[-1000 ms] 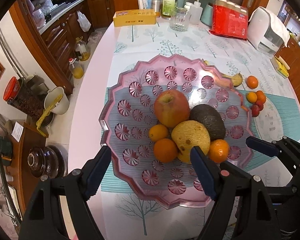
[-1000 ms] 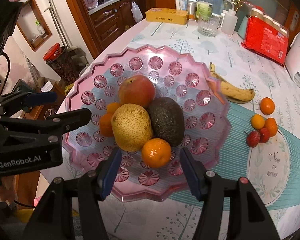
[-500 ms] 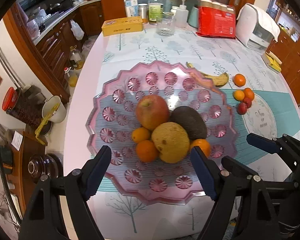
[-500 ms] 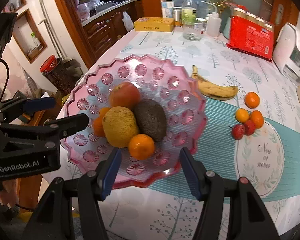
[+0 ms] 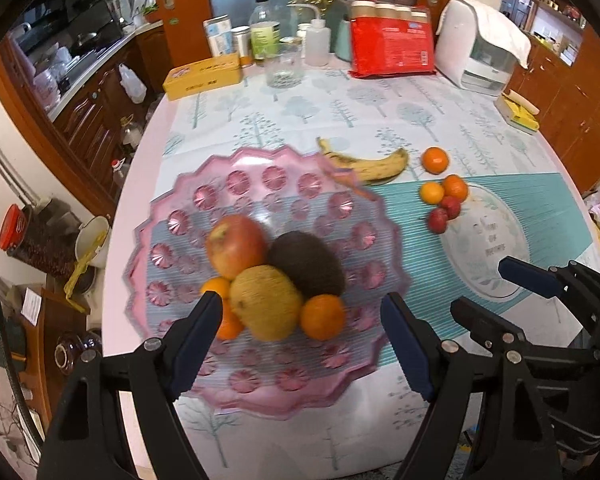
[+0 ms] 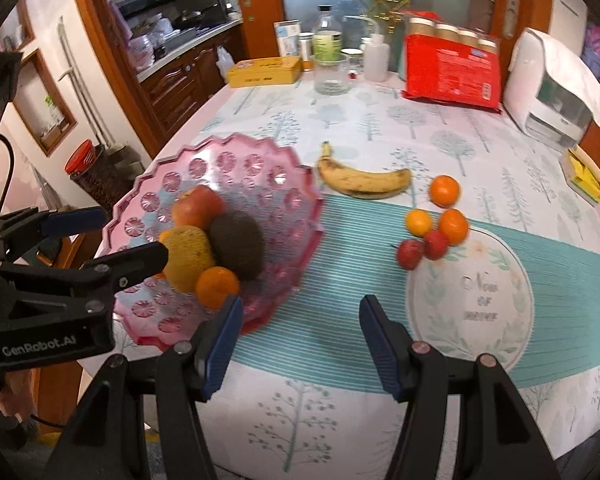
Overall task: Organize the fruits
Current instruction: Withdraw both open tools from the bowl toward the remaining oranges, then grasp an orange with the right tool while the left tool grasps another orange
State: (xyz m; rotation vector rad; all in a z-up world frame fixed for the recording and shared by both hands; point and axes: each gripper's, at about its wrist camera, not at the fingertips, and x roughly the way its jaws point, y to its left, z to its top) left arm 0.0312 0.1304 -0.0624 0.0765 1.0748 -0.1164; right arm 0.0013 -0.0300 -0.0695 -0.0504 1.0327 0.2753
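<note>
A pink fruit plate (image 5: 284, 168) (image 6: 236, 160) on the table holds an apple (image 5: 236, 246), an avocado (image 5: 306, 262), a yellow pear (image 5: 266, 302) and small oranges (image 5: 322, 316). A banana (image 6: 362, 180), three oranges (image 6: 444, 190) and two red fruits (image 6: 410, 252) lie on the cloth to its right. My left gripper (image 5: 300, 332) is open and empty above the plate's near rim. My right gripper (image 6: 300, 336) is open and empty above the cloth, right of the plate; it also shows in the left wrist view (image 5: 496, 292).
At the table's far end stand a yellow box (image 6: 264, 72), bottles (image 6: 326, 46), a glass jar (image 6: 332, 74), a red package (image 6: 452, 70) and a white appliance (image 6: 556, 92). A yellow sponge (image 6: 584, 176) lies at the right edge. The table's left edge drops to the kitchen floor.
Both grippers have pulled back and risen from the plate; the right one has also shifted right over the cloth. More of the table and the loose fruits are in view. The fruits have not moved.
</note>
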